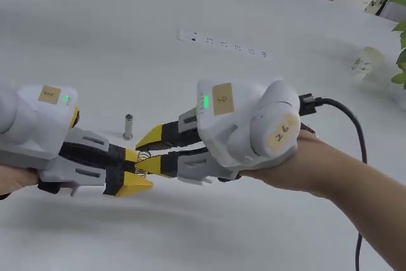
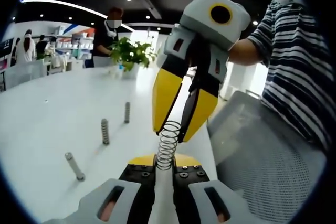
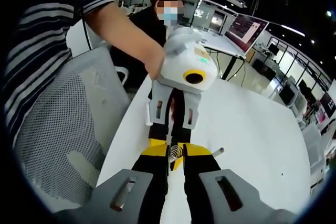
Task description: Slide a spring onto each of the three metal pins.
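Note:
A small metal spring [image 1: 143,155] hangs between the two grippers above the white table [image 1: 209,4]. My left gripper [image 1: 133,169] holds one end of the spring [image 2: 168,142], which rises from its closed yellow tips [image 2: 164,163]. Facing it from the right, my right gripper [image 1: 147,152] has its yellow jaws closed on the other end. From the right gripper view the spring [image 3: 176,152] sits between both pairs of tips. A metal pin [image 1: 129,126] stands just behind the jaws. Three pins stand in a row: a bare one [image 2: 74,165], a ribbed one [image 2: 105,131] and a far one [image 2: 126,112].
A white power strip [image 1: 222,42] lies at the back of the table, and a black cable [image 1: 355,131] trails from my right gripper. A potted plant [image 2: 131,53] stands on the far table edge. A grey mesh chair [image 2: 262,150] is beside the table. People stand nearby.

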{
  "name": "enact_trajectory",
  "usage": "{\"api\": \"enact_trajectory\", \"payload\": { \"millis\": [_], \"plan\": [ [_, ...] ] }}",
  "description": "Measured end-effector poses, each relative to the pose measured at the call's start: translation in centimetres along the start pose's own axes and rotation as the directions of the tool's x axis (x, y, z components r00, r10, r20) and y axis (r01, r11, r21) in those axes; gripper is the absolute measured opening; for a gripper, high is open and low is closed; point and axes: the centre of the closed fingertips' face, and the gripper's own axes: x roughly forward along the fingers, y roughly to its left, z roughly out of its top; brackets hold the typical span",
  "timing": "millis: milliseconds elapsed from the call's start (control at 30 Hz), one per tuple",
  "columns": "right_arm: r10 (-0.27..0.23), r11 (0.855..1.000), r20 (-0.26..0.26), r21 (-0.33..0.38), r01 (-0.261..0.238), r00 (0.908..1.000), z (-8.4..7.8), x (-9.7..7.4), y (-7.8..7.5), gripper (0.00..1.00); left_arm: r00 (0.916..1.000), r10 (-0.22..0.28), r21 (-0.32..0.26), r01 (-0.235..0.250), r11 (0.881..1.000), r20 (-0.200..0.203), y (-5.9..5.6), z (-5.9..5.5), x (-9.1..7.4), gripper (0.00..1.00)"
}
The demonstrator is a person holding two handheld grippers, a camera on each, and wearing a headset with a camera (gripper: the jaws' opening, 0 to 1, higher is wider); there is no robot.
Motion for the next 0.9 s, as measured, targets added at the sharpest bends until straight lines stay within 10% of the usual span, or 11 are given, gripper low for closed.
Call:
{"api": "enact_trajectory", "payload": {
  "millis": [900],
  "plan": [
    [-0.011, 0.999, -0.024, -0.050, 0.010, 0.9996, 0.3, -0.1, -0.7, 0.07, 0.9991, 0.042, -0.079, -0.041, 0.996, 0.008, 1.0, -0.1, -0.4, 0.14]
  ]
}}
